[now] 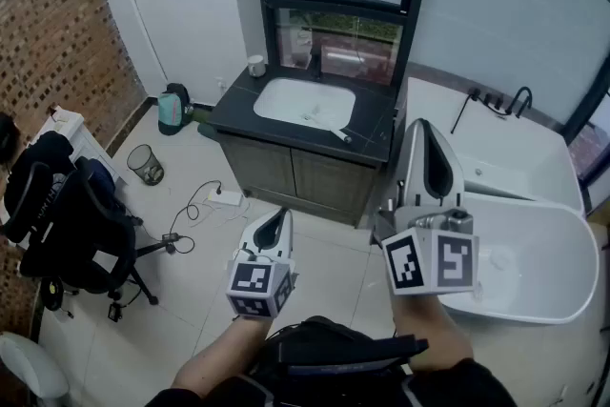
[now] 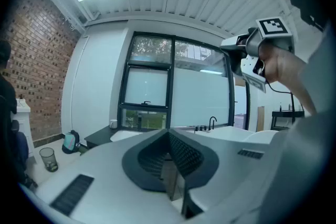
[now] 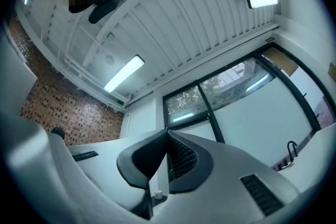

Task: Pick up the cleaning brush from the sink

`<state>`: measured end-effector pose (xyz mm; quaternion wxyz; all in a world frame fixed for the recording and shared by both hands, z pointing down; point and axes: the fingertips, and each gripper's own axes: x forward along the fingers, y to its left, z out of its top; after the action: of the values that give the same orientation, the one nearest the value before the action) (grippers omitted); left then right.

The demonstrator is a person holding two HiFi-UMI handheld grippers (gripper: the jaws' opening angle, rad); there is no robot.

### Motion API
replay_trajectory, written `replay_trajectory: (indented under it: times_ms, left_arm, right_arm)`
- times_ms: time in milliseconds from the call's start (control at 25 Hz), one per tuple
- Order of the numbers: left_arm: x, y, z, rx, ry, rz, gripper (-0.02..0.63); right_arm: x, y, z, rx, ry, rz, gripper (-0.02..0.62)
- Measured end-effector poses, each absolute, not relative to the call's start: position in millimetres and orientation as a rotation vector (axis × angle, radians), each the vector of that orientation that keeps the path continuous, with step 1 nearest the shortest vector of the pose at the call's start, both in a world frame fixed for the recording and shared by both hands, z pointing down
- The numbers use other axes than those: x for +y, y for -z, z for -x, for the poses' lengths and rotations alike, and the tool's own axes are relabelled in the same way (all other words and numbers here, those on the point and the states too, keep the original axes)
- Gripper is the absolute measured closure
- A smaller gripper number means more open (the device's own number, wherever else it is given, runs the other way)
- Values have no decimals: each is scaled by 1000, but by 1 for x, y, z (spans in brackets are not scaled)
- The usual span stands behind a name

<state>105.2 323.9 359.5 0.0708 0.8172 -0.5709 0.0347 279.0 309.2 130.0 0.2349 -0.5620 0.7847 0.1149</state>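
Note:
A white basin (image 1: 303,103) is set in a dark vanity counter (image 1: 238,107) under the window, well ahead of me. A slim white object (image 1: 335,132), apparently the cleaning brush, lies at the basin's front right rim. My left gripper (image 1: 280,214) is held low over the floor, pointing toward the vanity, with its jaws shut and empty (image 2: 169,132). My right gripper (image 1: 426,125) is raised and tilted upward on the right, also shut with nothing in it (image 3: 168,134). Both grippers are far short of the basin. In the left gripper view the basin (image 2: 124,135) shows as small and distant.
A white bathtub (image 1: 534,274) stands at the right, close to my right gripper. A black office chair (image 1: 71,238), a wire waste bin (image 1: 145,164), a teal bag (image 1: 171,109) and a power strip with its cable (image 1: 224,197) are on the floor at the left. A white cup (image 1: 255,65) sits on the counter.

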Motion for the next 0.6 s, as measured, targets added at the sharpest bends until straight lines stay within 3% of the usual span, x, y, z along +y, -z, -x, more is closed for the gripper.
replay_trajectory:
  times_ms: [200,600]
  left_arm:
    - [286,-363,-108,-1732,-127,-2469,604]
    - [122,-393,0,-1742,-92,-2416,604]
  right_arm:
    - [247,-158,-269,2293,-200,1497,591]
    - [34,-226,-201,2330,-112,1672,591]
